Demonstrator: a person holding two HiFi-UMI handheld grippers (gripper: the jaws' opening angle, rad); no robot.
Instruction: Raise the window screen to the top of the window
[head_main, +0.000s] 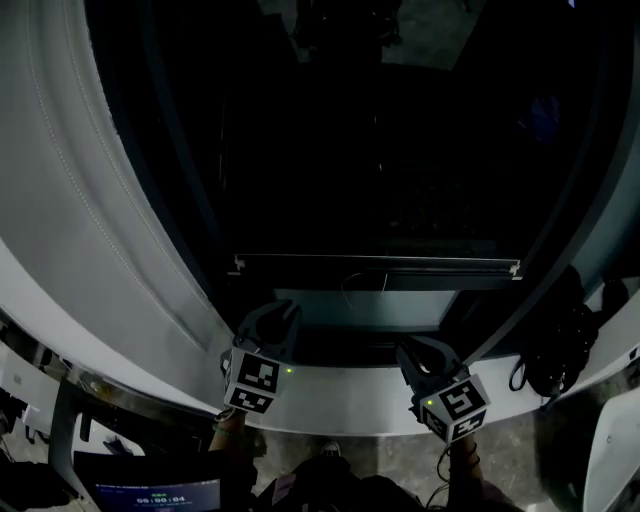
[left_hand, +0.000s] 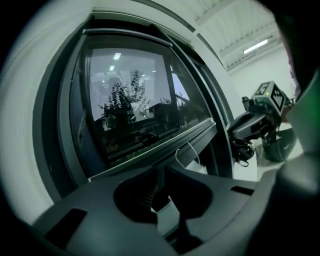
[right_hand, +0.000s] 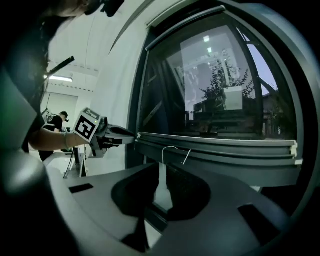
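The window screen's bottom bar (head_main: 375, 265) runs across the dark window low down, with glass above it. A thin white pull cord (head_main: 362, 281) loops under its middle. The bar (left_hand: 165, 145) and cord (left_hand: 184, 154) also show in the left gripper view. My left gripper (head_main: 272, 322) sits below the bar's left end and my right gripper (head_main: 422, 356) below its right half, both apart from the bar. The left gripper (left_hand: 159, 172) has its tips together. The right gripper (right_hand: 160, 172) shows only a thin slit, nothing held, with the bar (right_hand: 215, 145) just ahead.
A wide white curved frame (head_main: 100, 250) surrounds the window, its sill (head_main: 340, 395) just behind the grippers. A bundle of black cables (head_main: 560, 350) lies on the sill at the right. A small screen (head_main: 150, 495) glows at the bottom left.
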